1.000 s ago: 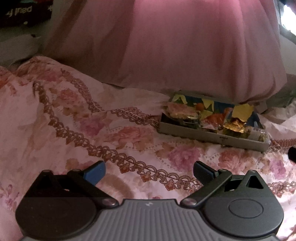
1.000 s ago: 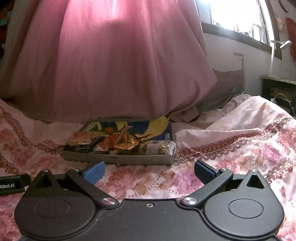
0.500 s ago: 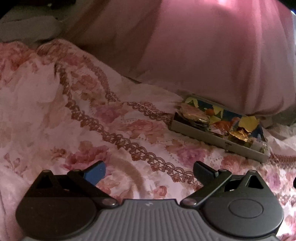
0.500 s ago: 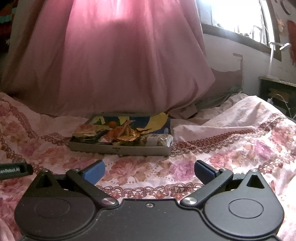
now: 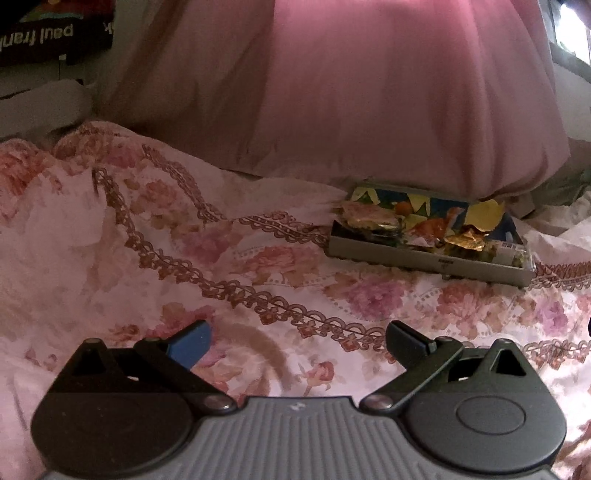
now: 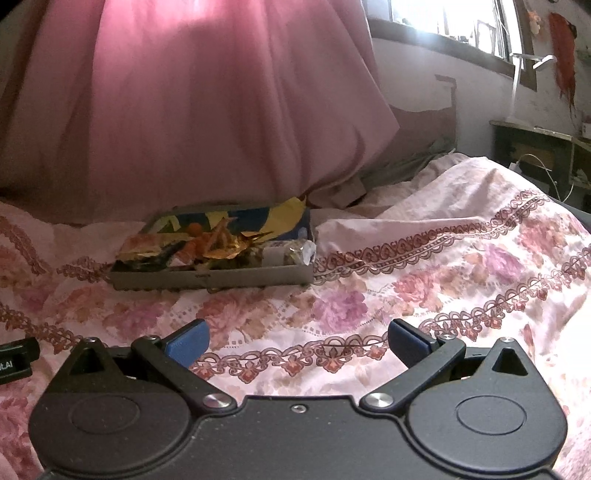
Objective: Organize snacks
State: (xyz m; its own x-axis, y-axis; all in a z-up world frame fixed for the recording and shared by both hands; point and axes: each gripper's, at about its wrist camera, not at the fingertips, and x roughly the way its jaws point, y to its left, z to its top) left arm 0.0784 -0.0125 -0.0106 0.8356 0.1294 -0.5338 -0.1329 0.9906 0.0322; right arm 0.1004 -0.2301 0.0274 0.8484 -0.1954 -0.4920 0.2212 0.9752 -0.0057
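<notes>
A shallow grey tray (image 5: pixel 424 260) lies on the floral bedspread, filled with several snack packets in orange, gold and yellow wrappers (image 5: pixel 465 240). It also shows in the right wrist view (image 6: pixel 214 277), with the snack packets (image 6: pixel 221 247) piled inside. My left gripper (image 5: pixel 297 341) is open and empty, low over the bedspread, well short of the tray and to its left. My right gripper (image 6: pixel 297 341) is open and empty, also short of the tray, which lies ahead to its left.
A pink curtain (image 6: pixel 184 103) hangs right behind the tray. The bedspread (image 6: pixel 443 266) rises in folds to the right. A window (image 6: pixel 454 22), a desk with a white lamp (image 6: pixel 524 66) stand far right. The left gripper's edge (image 6: pixel 14 360) shows at left.
Both grippers have drawn back and shifted, so the tray looks a little farther away. The left view swung left and then back. Both stay open and empty.
</notes>
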